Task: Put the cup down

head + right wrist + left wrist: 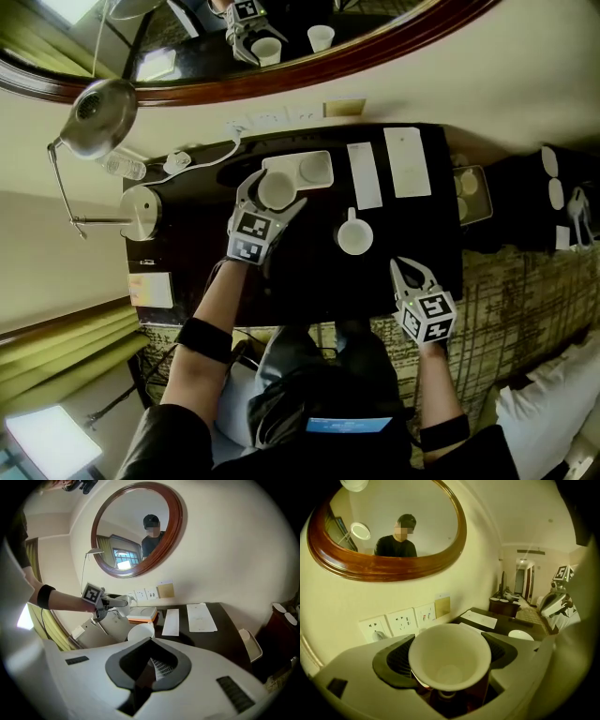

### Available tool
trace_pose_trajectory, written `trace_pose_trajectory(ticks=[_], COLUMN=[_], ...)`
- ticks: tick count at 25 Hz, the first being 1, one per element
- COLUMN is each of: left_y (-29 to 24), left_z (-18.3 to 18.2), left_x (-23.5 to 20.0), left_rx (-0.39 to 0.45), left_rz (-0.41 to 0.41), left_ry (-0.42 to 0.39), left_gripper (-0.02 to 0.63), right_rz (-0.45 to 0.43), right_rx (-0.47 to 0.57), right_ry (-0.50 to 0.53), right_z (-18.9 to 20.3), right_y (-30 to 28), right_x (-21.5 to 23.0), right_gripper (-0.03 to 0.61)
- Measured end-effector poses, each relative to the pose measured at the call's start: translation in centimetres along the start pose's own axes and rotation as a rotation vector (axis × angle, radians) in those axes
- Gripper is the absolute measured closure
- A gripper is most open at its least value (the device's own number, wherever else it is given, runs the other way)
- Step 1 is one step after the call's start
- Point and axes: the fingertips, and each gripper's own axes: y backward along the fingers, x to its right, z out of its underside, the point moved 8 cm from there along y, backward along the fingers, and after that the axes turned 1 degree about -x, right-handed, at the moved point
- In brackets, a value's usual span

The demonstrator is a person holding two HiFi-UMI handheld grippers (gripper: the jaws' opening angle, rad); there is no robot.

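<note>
Clamping a white cup [450, 660] between its two dark pads, the left hand-held gripper [276, 187] has the rim pressed on both sides. The cup is plain and glossy. It narrows from a wide round mouth to a small flat bottom, it is empty, and no handle shows. From the head view it sits at the left end of a pale tray [323, 155] at the back of the dark tabletop [206, 244]. Whether it rests on the tray or hangs above it cannot be told, because the jaws cover its sides. Its own rim hides its foot, and what lies beneath it is a dark reddish blur. The right hand-held gripper [409, 270] is clenched with nothing in it, over the near right part of the tabletop. Between the two stands a handled cup [354, 236], well apart from the held one. Two paper sheets [364, 174] lie beyond it. Wall sockets [401, 620] sit under a wood-framed mirror [454, 550], which the head view cuts off at the top.
</note>
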Motion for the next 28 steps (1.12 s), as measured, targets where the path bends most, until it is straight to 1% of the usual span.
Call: trace_pose_trajectory(ticks=[6,8,11,16,20,24,28], left_y=[1.5,1.5,1.5,1.6,1.5,1.2,0.6], left_z=[1.4,2.2,3.2,4.5,5.4,6.7,7.8], left_x=[3.1,3.9,5.0,6.7,8.4,9.0,9.2], left_rx=[0.002,0.014,0.008,-0.008,-0.018,-0.038,-0.055], left_rz=[0.019,0.040,0.058,0.060,0.065,0.052,0.058], left_ry=[-0.006,-0.008,0.009,0.048,0.047,0.070,0.084], left_gripper=[0.179,0.178,0.179,0.178,0.178,0.178,0.178], right_rz=[-0.026,-0.037,-0.056,-0.063,-0.072,-0.076,-0.078], right_rx=[0.003,0.000,-0.010,-0.018,-0.025,-0.036,-0.052], right_ry=[0.030,0.040,0.057,0.088,0.089,0.102,0.125], right_z=[-1.0,-1.2,-1.5,-1.3,-1.1,-0.8,-0.6], right_y=[-0.1,-0.1,0.0,0.2,0.5,0.6,0.5], right_x=[-0.1,-0.2,-0.5,-0.3,0.0,0.1,0.2], right_gripper=[0.574,0.574,0.574,0.574,0.574,0.574,0.574])
